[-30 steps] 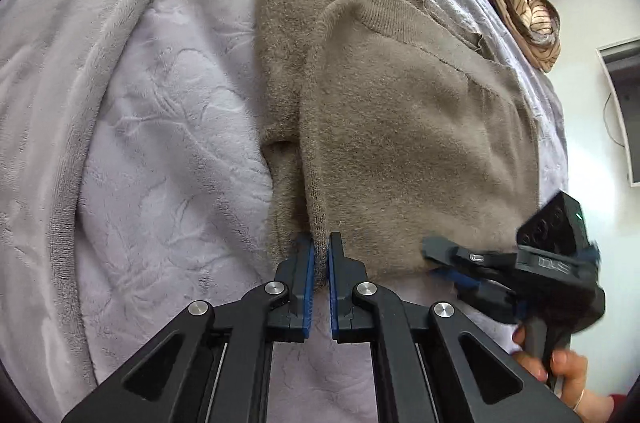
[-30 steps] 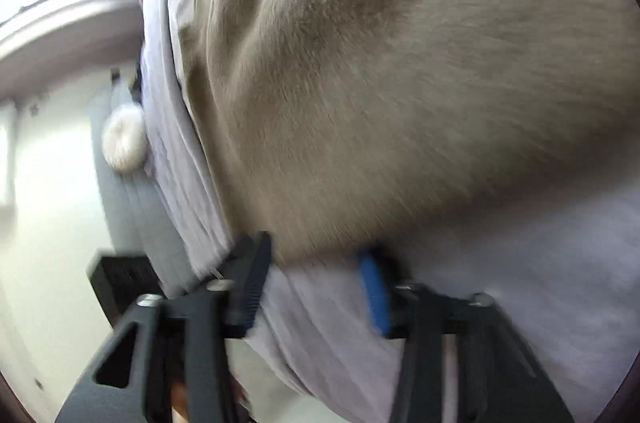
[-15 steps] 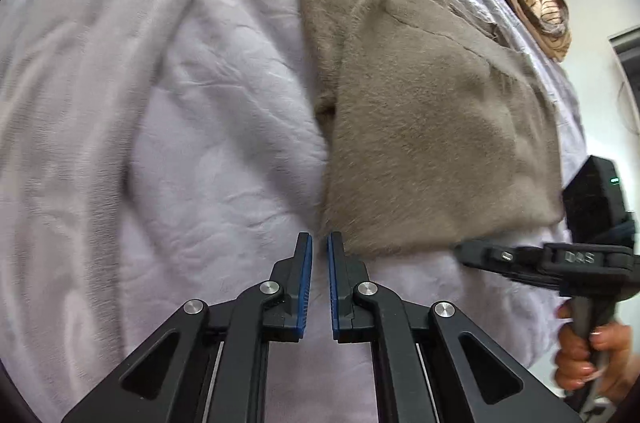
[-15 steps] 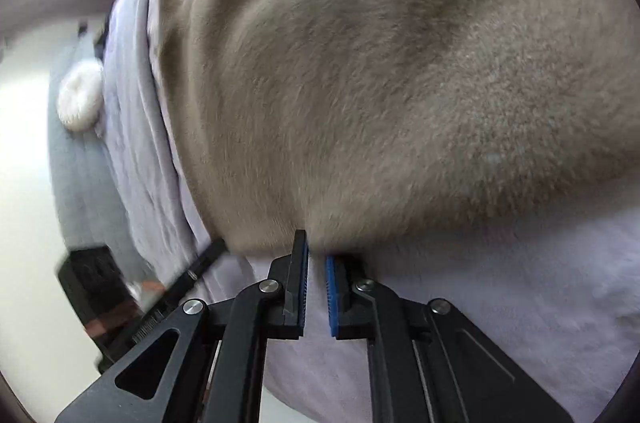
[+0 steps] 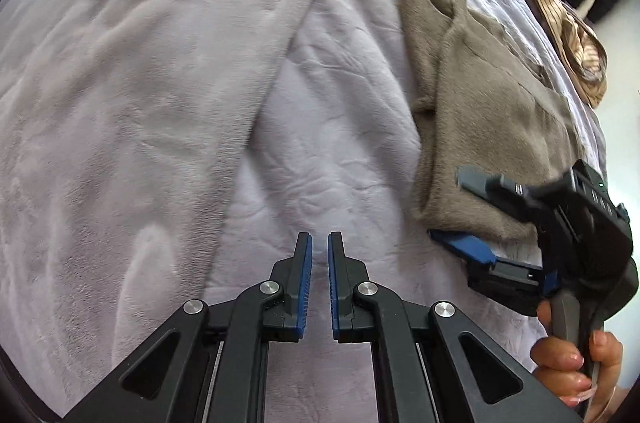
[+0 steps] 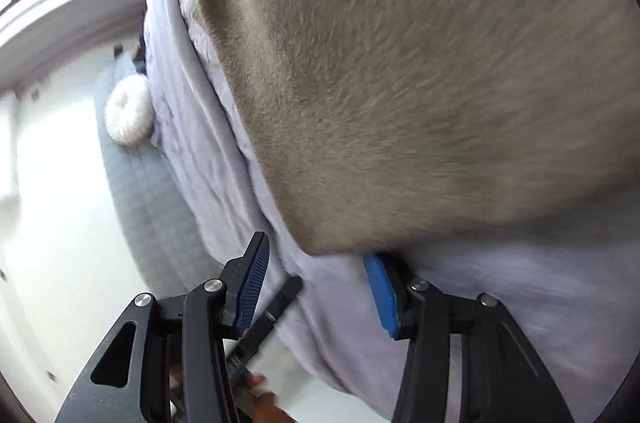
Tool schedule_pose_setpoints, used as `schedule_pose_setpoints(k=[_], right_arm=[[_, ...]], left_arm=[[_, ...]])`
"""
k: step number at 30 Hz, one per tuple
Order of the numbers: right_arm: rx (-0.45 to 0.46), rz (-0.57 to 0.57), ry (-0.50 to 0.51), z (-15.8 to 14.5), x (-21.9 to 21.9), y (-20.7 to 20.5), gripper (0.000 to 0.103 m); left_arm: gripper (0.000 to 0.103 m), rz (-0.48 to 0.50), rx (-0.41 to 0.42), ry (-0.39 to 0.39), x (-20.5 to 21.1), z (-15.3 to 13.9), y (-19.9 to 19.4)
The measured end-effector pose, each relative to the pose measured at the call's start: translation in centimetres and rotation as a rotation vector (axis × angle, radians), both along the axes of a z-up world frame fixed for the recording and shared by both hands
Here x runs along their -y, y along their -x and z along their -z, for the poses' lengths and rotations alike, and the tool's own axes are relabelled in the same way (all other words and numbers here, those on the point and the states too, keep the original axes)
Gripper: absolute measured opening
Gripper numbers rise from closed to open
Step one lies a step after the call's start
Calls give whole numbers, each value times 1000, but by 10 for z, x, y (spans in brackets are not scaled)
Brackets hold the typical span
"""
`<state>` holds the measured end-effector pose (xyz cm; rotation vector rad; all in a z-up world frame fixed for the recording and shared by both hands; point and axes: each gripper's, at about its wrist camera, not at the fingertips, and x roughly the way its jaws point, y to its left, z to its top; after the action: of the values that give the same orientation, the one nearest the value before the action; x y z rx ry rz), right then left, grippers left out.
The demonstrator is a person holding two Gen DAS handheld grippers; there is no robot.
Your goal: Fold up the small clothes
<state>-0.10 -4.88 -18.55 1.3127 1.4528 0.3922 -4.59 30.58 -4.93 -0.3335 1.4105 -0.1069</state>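
A fuzzy taupe knitted garment (image 6: 420, 83) filled most of the frame, lying on a pale lilac plush blanket (image 6: 520, 303). At the bottom, the right gripper (image 6: 316, 275) had just been opening; its black jaws with blue ribbed pads stood apart, the garment's near corner just above the gap, seemingly not pinched, though blur made this uncertain. A white fluffy round cushion (image 6: 130, 111) sat at the left on a grey quilted surface (image 6: 148, 199).
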Motion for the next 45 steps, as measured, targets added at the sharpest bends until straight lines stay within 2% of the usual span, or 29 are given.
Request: schedule_pose_setpoints(k=[1, 2, 3, 5, 7, 10, 14, 16, 21, 25, 28, 29, 30, 31, 33, 45], right_arm=[[-7, 24, -9, 3, -5, 2, 51], [-19, 60, -24, 6, -6, 3, 36], [-39, 90, -45, 10, -6, 4, 9], [-58, 109, -74, 10, -3, 3, 10], [9, 63, -83, -7, -3, -1, 10], [40, 37, -78, -16, -7, -4, 10], [-33, -21, 22, 14, -10, -2, 10], [-37, -18, 36, 16, -13, -2, 10], [5, -128, 115, -11, -41, -21, 18], [40, -266, 204, -36, -48, -22, 18], [82, -324, 251, -53, -49, -17, 18], [93, -336, 264, -59, -48, -18, 18], [102, -348, 280, -64, -48, -17, 18], [109, -358, 299, -68, -47, -16, 18], [120, -370, 328, -75, -44, -16, 21], [157, -353, 434, -102, 20, 7, 32]], left_arm=[[8, -5, 2, 3, -3, 0, 1], [8, -8, 3, 6, -7, 0, 3], [8, -8, 5, 9, -9, 0, 4], [8, -2, 13, 2, -12, -2, 6], [8, 2, 26, -11, -16, -6, 9], [8, -2, 25, -5, -16, -5, 8], [8, 15, -2, -22, -11, -1, 3], [8, 27, 2, -34, -9, -3, 1], [8, 44, -15, -47, 0, -3, -4], [8, 64, -19, -57, 12, -9, -9], [8, 95, -23, -59, 20, -13, -11], [33, 103, -27, -56, 23, -14, -11], [85, 105, -30, -57, 26, -15, -12], [101, 99, -20, -67, 28, -18, -13], [102, 118, 16, -85, 35, -27, -14], [102, 195, 22, -149, 69, -30, -23]])
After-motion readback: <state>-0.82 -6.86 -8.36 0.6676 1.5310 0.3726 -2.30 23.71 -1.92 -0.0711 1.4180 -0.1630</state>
